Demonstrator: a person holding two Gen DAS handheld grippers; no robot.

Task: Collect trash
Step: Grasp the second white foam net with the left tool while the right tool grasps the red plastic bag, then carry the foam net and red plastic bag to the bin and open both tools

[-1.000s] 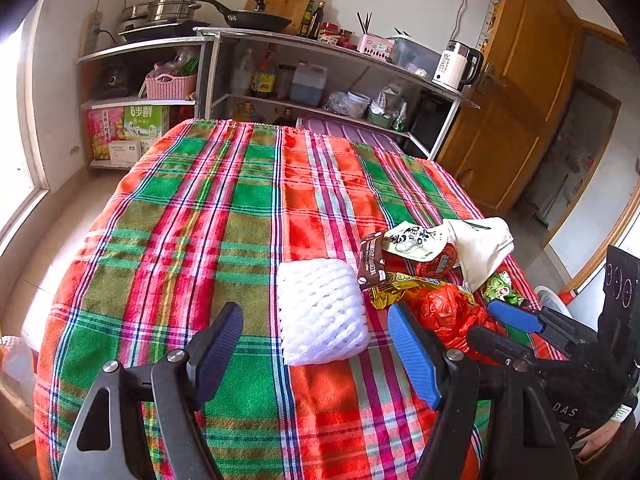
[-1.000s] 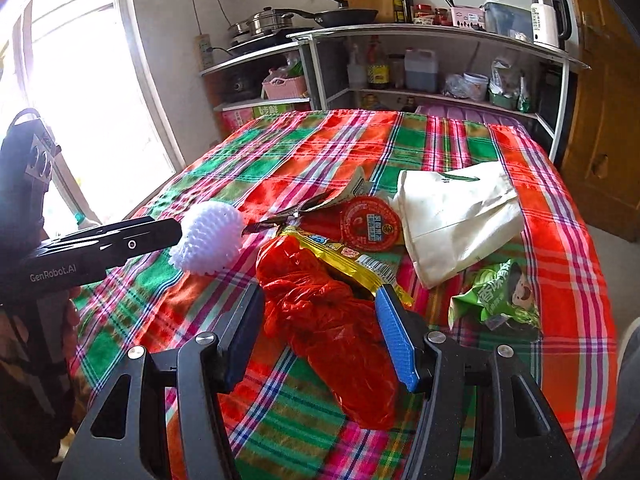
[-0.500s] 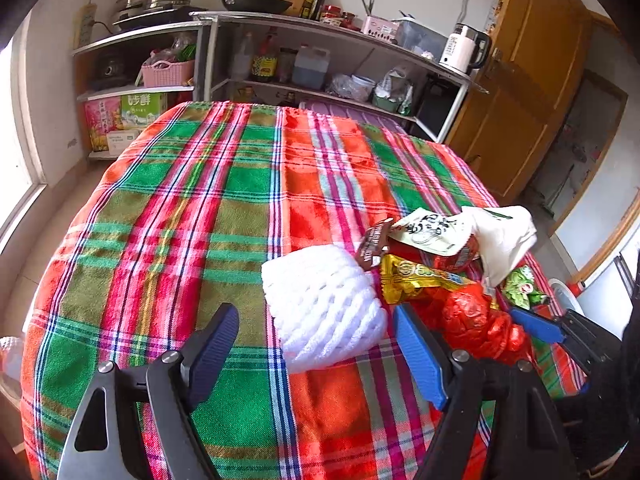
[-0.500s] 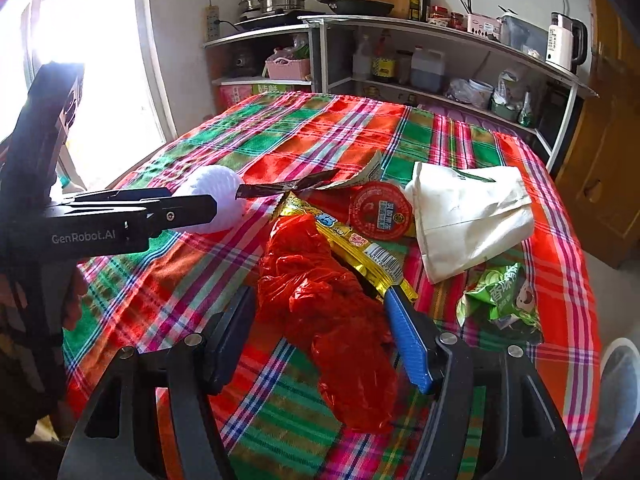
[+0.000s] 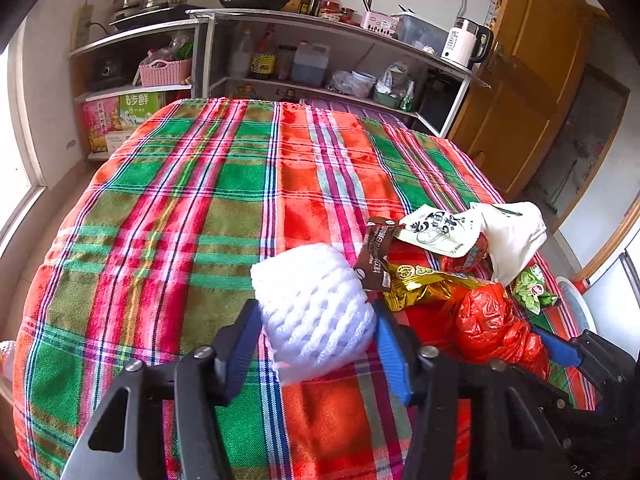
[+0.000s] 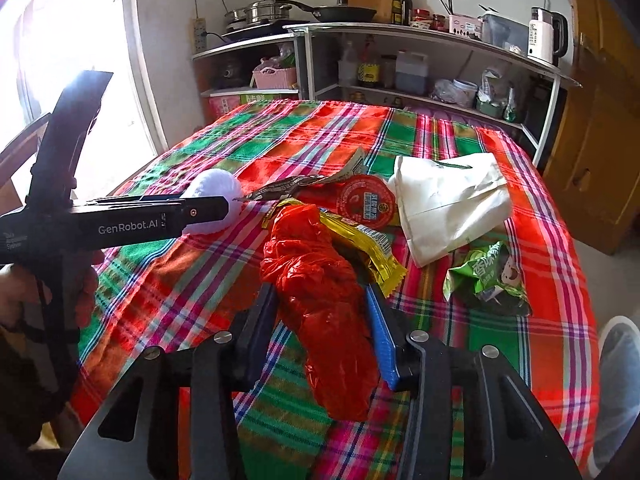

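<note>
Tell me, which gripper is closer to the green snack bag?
Right. The right gripper sits around the red plastic bag, with the green snack bag just beside it. The left gripper is farther off, its jaws just closed around the white foam net.

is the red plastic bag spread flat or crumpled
Crumpled: the red plastic bag lies bunched in a wrinkled roll on the tablecloth.

A table under a plaid cloth (image 5: 248, 184) carries white foam netting (image 5: 314, 312), a red plastic bag (image 6: 324, 292), snack wrappers (image 6: 486, 274) (several kinds) and a white bag (image 6: 448, 200).
</note>
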